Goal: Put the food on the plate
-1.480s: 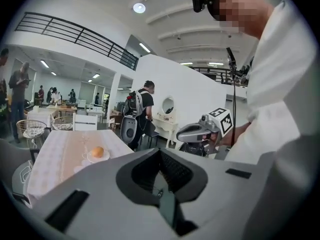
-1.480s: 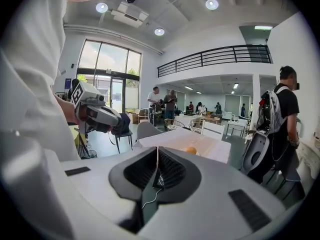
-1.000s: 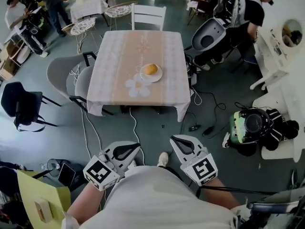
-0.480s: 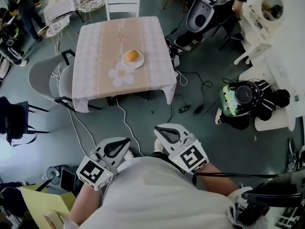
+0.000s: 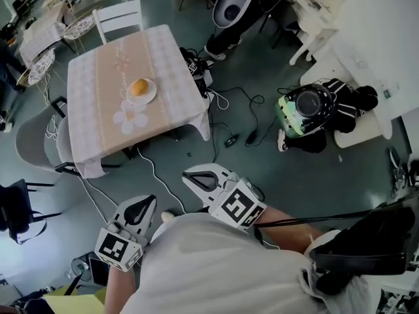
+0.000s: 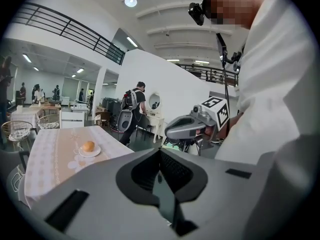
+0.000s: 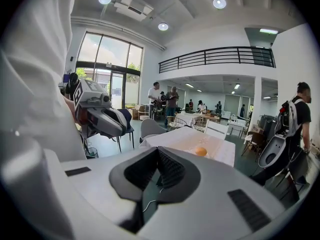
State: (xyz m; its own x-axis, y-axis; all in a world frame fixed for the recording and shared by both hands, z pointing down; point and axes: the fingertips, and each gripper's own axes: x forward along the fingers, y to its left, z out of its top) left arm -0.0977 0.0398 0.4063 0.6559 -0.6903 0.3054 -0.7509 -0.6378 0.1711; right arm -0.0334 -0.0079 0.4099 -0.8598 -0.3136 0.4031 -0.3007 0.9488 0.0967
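Observation:
A round orange piece of food (image 5: 138, 87) lies on a small white plate (image 5: 148, 97) on the table (image 5: 105, 64) with a pale checked cloth, far off at the upper left of the head view. Both grippers are held close to my body, well away from the table. My left gripper (image 5: 149, 201) is shut and empty, and my right gripper (image 5: 188, 173) is also shut with nothing in it. In the left gripper view the food (image 6: 88, 146) and plate (image 6: 91, 153) sit far behind the shut jaws. The right gripper view shows the food (image 7: 200, 151) on the table (image 7: 175, 140) in the distance.
A white chair (image 5: 118, 17) stands at the table's far side and grey chairs (image 5: 38, 142) at its left. Cables (image 5: 230, 118) trail over the floor. A green-rimmed helmet on dark gear (image 5: 306, 110) lies at the right. People stand in the background.
My view has swung to the right, so the table has slid to the upper left and looks farther off. Both grippers stay shut and empty near my body.

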